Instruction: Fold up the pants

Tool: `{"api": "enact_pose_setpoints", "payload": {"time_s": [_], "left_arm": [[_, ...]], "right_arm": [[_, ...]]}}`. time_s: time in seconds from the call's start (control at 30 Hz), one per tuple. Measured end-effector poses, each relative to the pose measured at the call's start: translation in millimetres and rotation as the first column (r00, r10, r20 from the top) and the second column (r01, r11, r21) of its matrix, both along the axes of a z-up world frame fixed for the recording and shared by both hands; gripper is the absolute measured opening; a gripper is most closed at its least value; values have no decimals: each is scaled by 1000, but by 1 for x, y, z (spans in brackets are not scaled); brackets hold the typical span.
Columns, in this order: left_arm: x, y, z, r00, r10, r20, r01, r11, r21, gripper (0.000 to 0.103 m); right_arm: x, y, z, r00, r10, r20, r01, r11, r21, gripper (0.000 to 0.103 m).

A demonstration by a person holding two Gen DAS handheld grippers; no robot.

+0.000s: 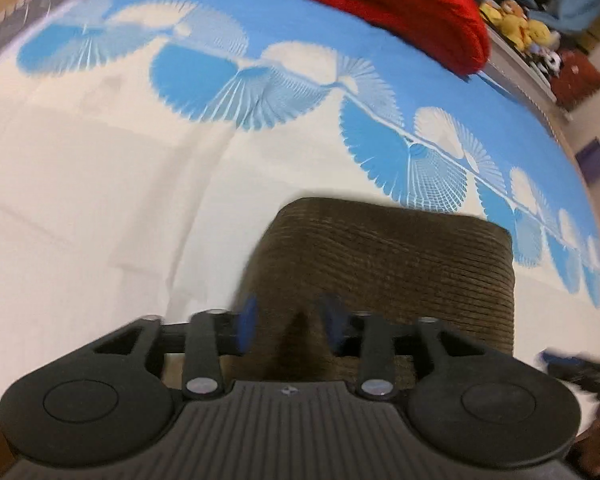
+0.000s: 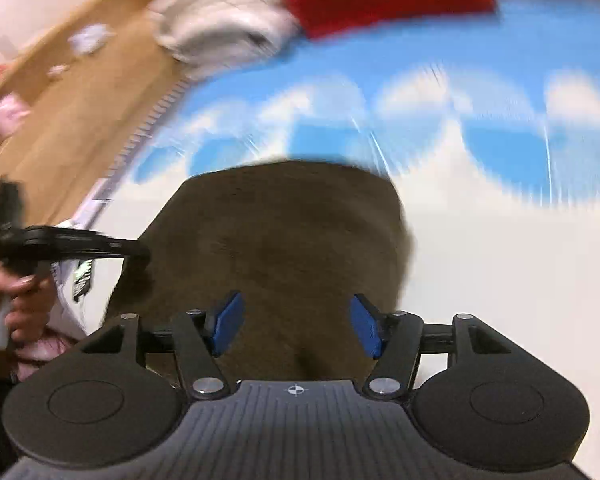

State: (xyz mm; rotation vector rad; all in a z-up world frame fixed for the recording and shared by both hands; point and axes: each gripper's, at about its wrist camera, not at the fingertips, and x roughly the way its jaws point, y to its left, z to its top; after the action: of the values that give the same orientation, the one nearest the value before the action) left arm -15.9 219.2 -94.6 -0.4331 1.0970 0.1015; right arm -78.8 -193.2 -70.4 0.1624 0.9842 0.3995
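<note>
Bed (image 1: 100, 200), white-and-blue fan-print cover, was the largest thing in view and my landmark. Red cushion (image 1: 400, 4) sat at the bed's far end, pale bundled fabric (image 2: 220, 20) beside it. Plush toys (image 1: 516, 24) were off the bed, on a ledge past the cushion.

Pants (image 1: 400, 260): brown ribbed corduroy, already folded into a compact block, lying flat on the white part of the bed near its close edge. Folded edge pointed toward the red cushion.

Left gripper (image 1: 288, 326): jaws parted, pads blurred, straddling the near edge of the pants; no pinch visible, so released. Right gripper (image 2: 298, 326): jaws apart over the same near edge, blue pads clear of the cloth, released. A hand (image 2: 12, 300) on the left gripper's handle showed at the side of the right view.

Handling guess: soft, floppy, moderate weight, not slippery thanks to the ribbing, nothing fragile. Stacked layers will likely shift if only the top one is caught. Best hold looks like both near corners, jaws biting through all layers at the edge.
</note>
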Motion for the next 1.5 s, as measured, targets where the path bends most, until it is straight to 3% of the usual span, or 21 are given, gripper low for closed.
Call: {"api": "enact_pose_setpoints", "payload": {"time_s": [0.03, 0.07, 0.17, 0.37, 0.53, 0.6, 0.67, 0.73, 0.83, 0.97, 1.13, 1.27, 1.43, 1.5], "left_arm": [[0, 5, -4, 1000, 9, -13, -9, 1000, -26, 79], [2, 6, -7, 999, 15, -28, -16, 1000, -24, 91], [10, 4, -22, 998, 10, -64, -10, 1000, -1, 91], [14, 6, -65, 996, -1, -91, -17, 980, -201, 91], [26, -4, -91, 992, -8, -125, -25, 965, -260, 91], [30, -10, -92, 992, -19, -128, -13, 969, -248, 89], [33, -18, -88, 992, -36, -123, 7, 973, -229, 75], [36, -26, -81, 992, -49, -118, 26, 982, -189, 67], [34, -35, -69, 993, -48, -109, 32, 988, -150, 53], [29, -47, -52, 997, -47, -67, 33, 982, -188, 40], [38, -92, -22, 996, -86, 24, 89, 973, -212, 39], [50, -139, -3, 988, -115, 100, 139, 952, -273, 39], [67, -205, 4, 968, -190, 162, 233, 922, -309, 41], [75, -224, -1, 966, -206, 155, 246, 915, -319, 46]], "right_arm": [[1, 0, -14, 999, -31, -43, 31, 1000, 3, 62], [3, 0, -27, 994, -70, -87, 70, 998, -2, 62], [13, 9, -47, 988, -75, -138, 75, 997, -8, 64], [36, 23, -72, 979, -90, -181, 86, 996, -32, 79], [47, 28, -87, 967, -120, -224, 117, 993, -26, 91], [50, 27, -91, 964, -130, -231, 128, 992, -22, 90], [50, 25, -94, 964, -135, -229, 135, 991, -12, 84], [47, 23, -92, 967, -135, -216, 138, 990, -1, 63], [41, 23, -80, 975, -126, -181, 132, 991, 21, 41], [32, 18, -51, 990, -101, -96, 105, 994, 31, 36], [19, -15, -3, 993, -111, -26, 113, 992, 55, 34], [12, -54, 39, 992, -116, 39, 115, 993, 36, 34], [3, -119, 81, 986, -125, 108, 128, 992, -14, 34], [3, -146, 88, 985, -119, 129, 125, 992, -35, 35]]}}
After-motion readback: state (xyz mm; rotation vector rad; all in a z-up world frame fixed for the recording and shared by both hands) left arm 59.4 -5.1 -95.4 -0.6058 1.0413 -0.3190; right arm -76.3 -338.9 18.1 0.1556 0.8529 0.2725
